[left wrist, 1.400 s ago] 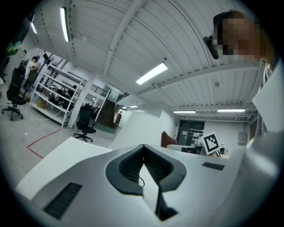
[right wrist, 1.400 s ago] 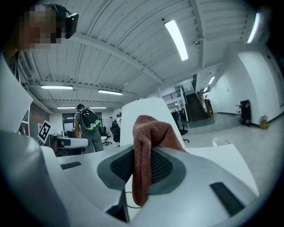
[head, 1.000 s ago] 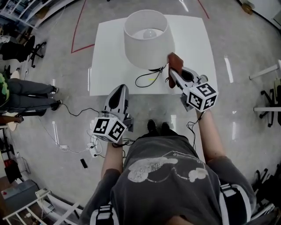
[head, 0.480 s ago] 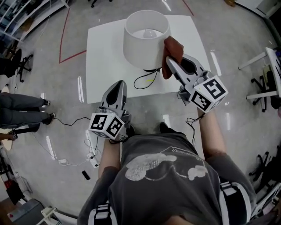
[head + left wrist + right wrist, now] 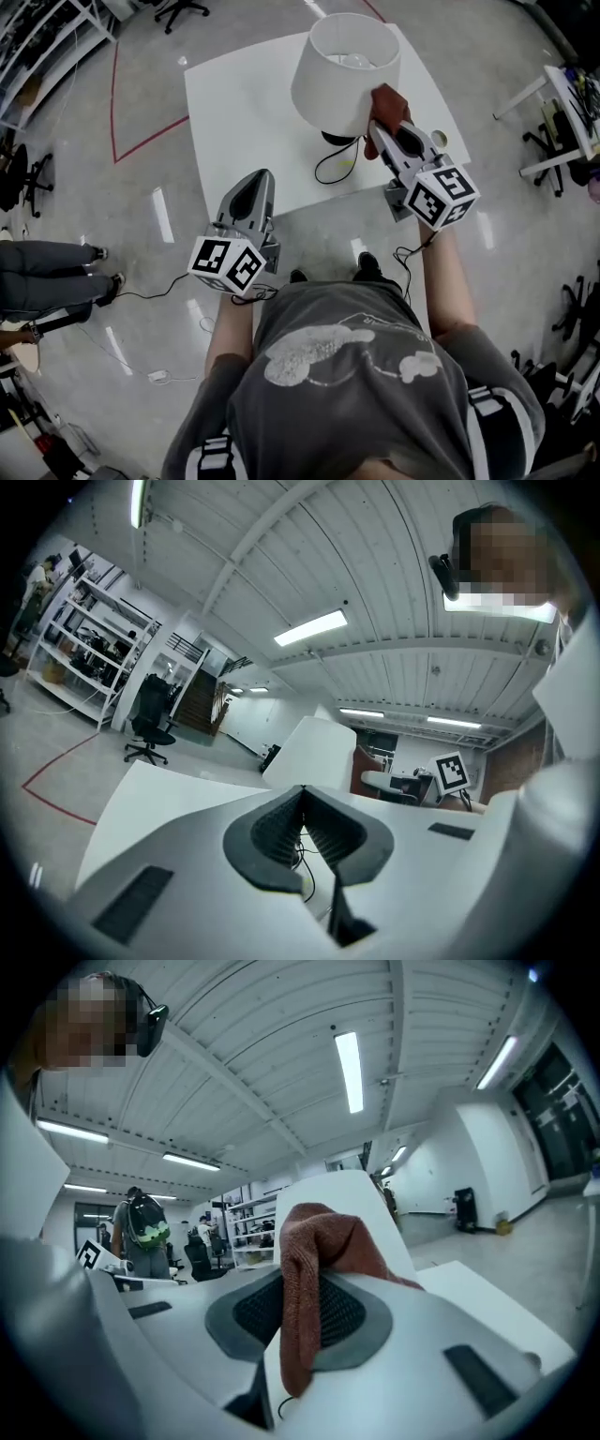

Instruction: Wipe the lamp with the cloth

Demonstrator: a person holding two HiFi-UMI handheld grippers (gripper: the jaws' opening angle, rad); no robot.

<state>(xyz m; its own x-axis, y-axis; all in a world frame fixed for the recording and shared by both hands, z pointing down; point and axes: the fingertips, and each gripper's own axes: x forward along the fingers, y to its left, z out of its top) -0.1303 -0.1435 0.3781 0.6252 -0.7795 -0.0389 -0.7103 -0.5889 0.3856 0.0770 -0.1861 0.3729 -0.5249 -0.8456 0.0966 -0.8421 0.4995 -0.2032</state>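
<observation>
A lamp with a white drum shade (image 5: 345, 73) stands on a white table (image 5: 248, 108); its bulb shows through the open top and its black cord (image 5: 330, 169) loops on the table in front. My right gripper (image 5: 382, 127) is shut on a rust-brown cloth (image 5: 388, 105) (image 5: 314, 1260), which is pressed against the shade's right side. The shade (image 5: 352, 1206) rises just behind the cloth in the right gripper view. My left gripper (image 5: 255, 193) hovers over the table's near edge, shut with nothing in it, left of the lamp (image 5: 314, 752).
Red tape lines (image 5: 122, 112) mark the grey floor left of the table. A person's legs (image 5: 47, 272) show at the far left, with cables on the floor nearby. Office chairs (image 5: 183, 11) and shelving stand at the back; another white table (image 5: 562, 94) is at the right.
My right gripper has carried the cloth up from the lamp's base to the right side of the shade. The head view has shifted, so the table sits further right.
</observation>
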